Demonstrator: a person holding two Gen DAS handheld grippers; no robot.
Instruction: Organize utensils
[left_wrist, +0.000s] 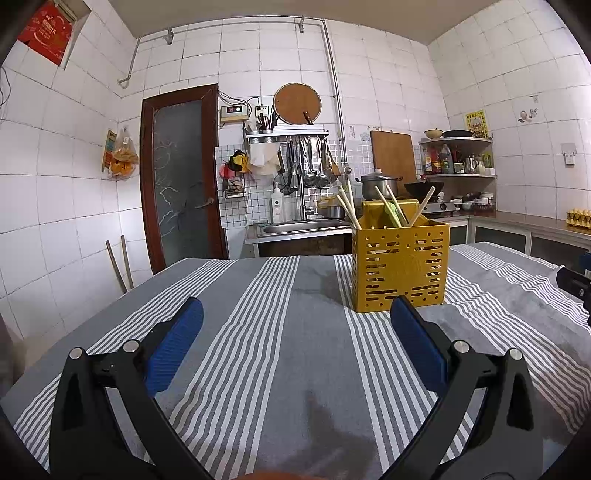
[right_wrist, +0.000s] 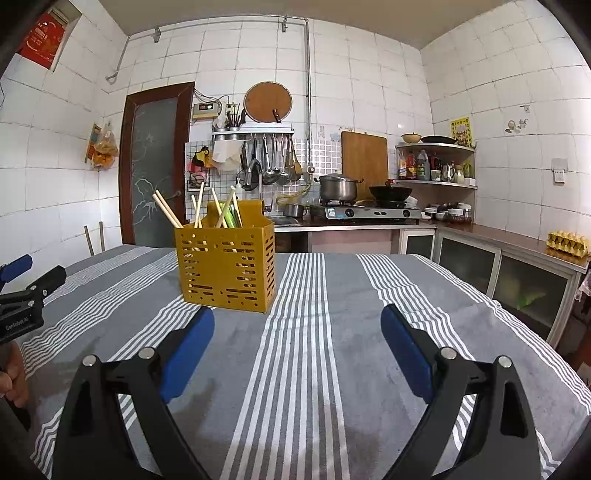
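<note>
A yellow slotted utensil holder (left_wrist: 400, 264) stands on the striped tablecloth (left_wrist: 266, 332), with several wooden chopsticks (left_wrist: 349, 208) and a green utensil (left_wrist: 392, 214) upright in it. It also shows in the right wrist view (right_wrist: 227, 267), with chopsticks (right_wrist: 168, 210) leaning out. My left gripper (left_wrist: 297, 306) is open and empty, low over the cloth, just left of and before the holder. My right gripper (right_wrist: 297, 315) is open and empty, before and right of the holder. The left gripper shows at the left edge of the right wrist view (right_wrist: 16, 291).
The table's far edge lies behind the holder. Beyond it are a sink (left_wrist: 303, 225), a gas stove (right_wrist: 365, 212) with a pot and wok, a door (left_wrist: 181, 177) and a low counter (right_wrist: 517, 251) on the right with an egg tray (right_wrist: 567, 243).
</note>
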